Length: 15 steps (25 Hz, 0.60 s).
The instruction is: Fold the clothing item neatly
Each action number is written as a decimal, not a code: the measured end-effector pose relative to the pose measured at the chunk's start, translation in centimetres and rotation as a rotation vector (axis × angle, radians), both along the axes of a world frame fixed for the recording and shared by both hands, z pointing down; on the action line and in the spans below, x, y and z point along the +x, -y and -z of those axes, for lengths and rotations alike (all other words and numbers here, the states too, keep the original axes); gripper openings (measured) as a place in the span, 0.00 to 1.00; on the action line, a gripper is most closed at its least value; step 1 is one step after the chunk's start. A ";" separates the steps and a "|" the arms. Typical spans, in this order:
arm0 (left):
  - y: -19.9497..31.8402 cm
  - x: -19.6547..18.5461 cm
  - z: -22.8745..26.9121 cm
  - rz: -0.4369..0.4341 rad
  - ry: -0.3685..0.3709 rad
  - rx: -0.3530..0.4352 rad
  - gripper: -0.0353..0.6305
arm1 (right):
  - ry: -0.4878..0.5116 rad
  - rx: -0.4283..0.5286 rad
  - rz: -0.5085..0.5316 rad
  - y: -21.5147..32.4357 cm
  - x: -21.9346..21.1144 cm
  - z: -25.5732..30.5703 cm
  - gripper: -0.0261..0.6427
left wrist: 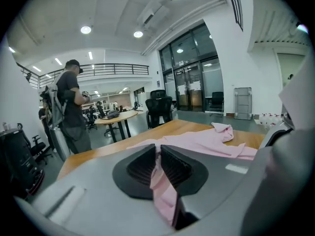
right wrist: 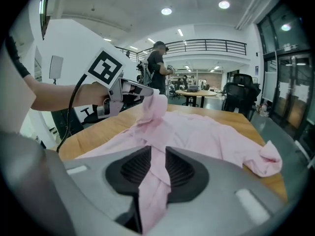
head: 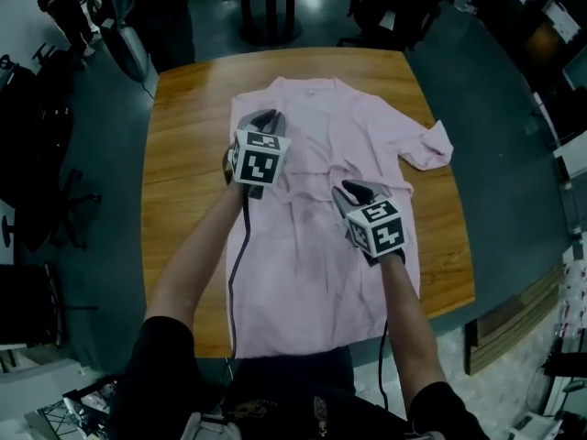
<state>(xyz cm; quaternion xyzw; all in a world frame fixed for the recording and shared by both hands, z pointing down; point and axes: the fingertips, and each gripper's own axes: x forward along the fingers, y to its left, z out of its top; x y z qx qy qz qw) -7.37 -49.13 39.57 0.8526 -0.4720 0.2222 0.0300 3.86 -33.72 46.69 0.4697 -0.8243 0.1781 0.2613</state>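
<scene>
1. Location: the pink, thin-fabric, short-sleeved shirt [head: 312, 273] lies spread on the rectangular wooden table [head: 183, 136]. Its collar is at the far side and its hem at the near edge, by the person.
2. Jaw state: the left gripper [head: 266, 119] has its jaws pressed together on a fold of the pink cloth, raised over the shirt's left part. The right gripper [head: 359, 191] pinches a twisted strand of the cloth near the shirt's middle.
3. Handling: the shirt appears light, soft and limp. It has no stiffness, so it drapes, wrinkles and twists between the two grips. It is not fragile, but a narrow pinch may slip under a sharp pull.
4. Grip points: seams, edges and corners probably hold best. Level, matched grips keep a fold line straight.
5. Obstructions: the bunched free sleeve [head: 429, 145] lies near the table's right edge. The black cable [head: 237, 273] of the left gripper hangs beside the shirt's left edge and could drag the cloth.
6. Surroundings: a round wooden table [left wrist: 115, 117], a black office chair [left wrist: 160, 107] and a standing person in dark clothes [left wrist: 71, 112] are well apart from the work.
</scene>
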 end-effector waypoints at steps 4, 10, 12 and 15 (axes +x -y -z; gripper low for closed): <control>-1.1 5.6 -4.1 -0.106 0.008 -0.040 0.12 | -0.007 -0.029 -0.060 -1.7 3.2 -1.5 0.17; -4.2 10.1 -11.9 -0.291 0.095 -0.194 0.23 | -0.018 -0.076 -0.110 -3.6 5.9 -4.0 0.17; -5.3 10.8 -12.8 -0.335 0.090 -0.230 0.31 | -0.016 -0.083 -0.102 -3.5 6.0 -4.5 0.17; -5.8 10.3 -12.0 -0.355 0.074 -0.223 0.32 | -0.005 -0.069 -0.061 -1.7 5.2 -4.1 0.17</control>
